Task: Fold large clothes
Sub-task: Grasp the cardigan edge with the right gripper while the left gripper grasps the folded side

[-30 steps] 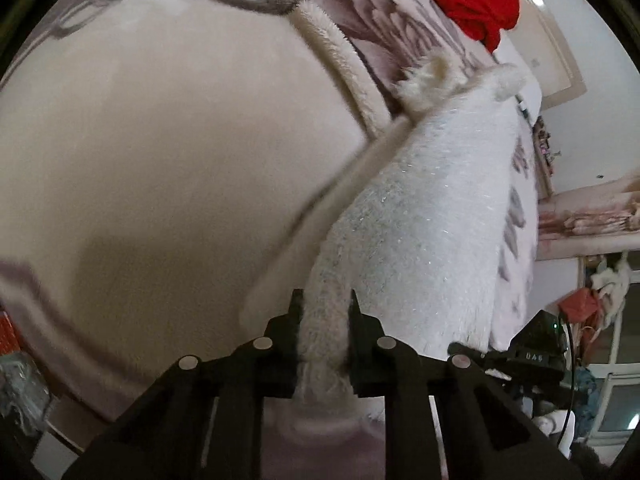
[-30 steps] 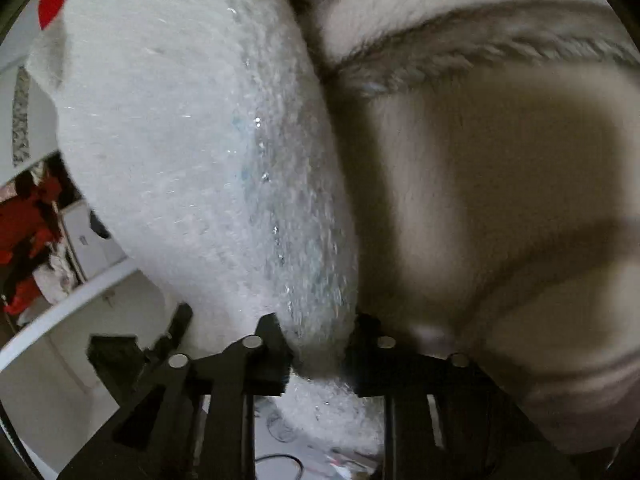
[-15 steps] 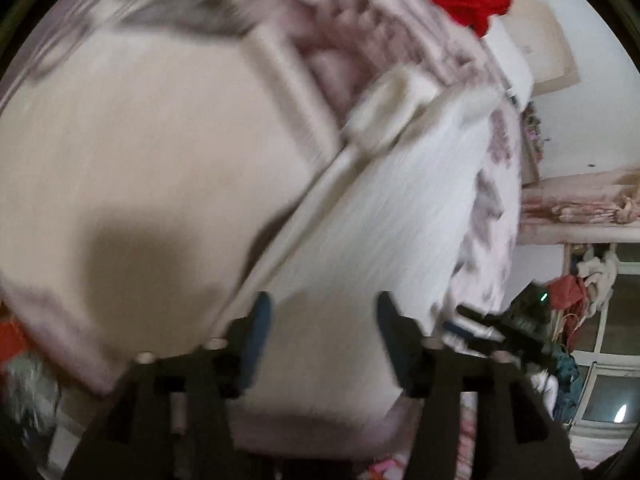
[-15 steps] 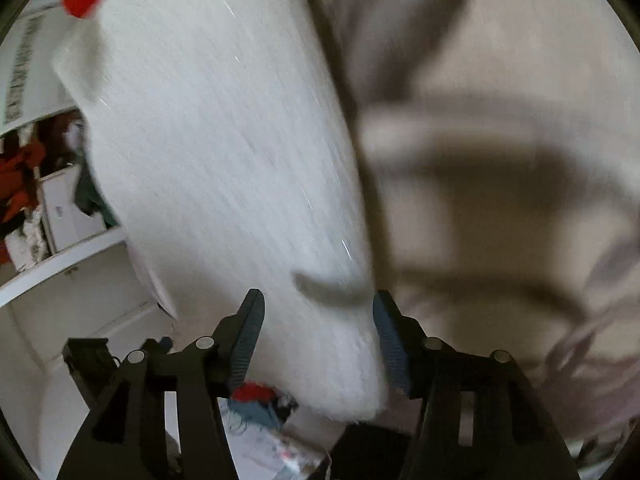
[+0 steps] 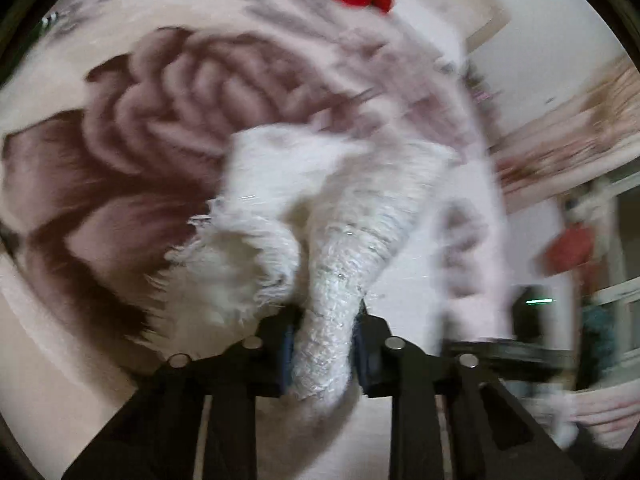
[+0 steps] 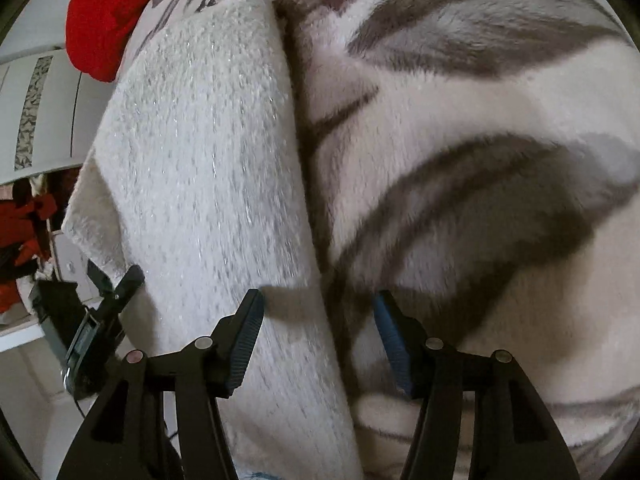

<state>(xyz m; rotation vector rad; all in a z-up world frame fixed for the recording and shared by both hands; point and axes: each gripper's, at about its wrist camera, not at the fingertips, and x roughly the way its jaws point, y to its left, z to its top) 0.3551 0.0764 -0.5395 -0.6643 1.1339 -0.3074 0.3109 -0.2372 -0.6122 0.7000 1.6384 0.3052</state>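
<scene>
Left claw (image 5: pixel 323 340) pinches the white sweater (image 5: pixel 352 216); right claw (image 6: pixel 318 340) gapes.

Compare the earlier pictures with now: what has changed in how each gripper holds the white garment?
The left gripper let go, then shut again on the fuzzy white sparkly garment. The right gripper released it and stands open. The red cloth stayed on the floral blanket.

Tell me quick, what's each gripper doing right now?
Left gripper: closed on a bunched part of the white fuzzy garment.
Right gripper: open, holding nothing, fingers straddling the garment's edge.
</scene>
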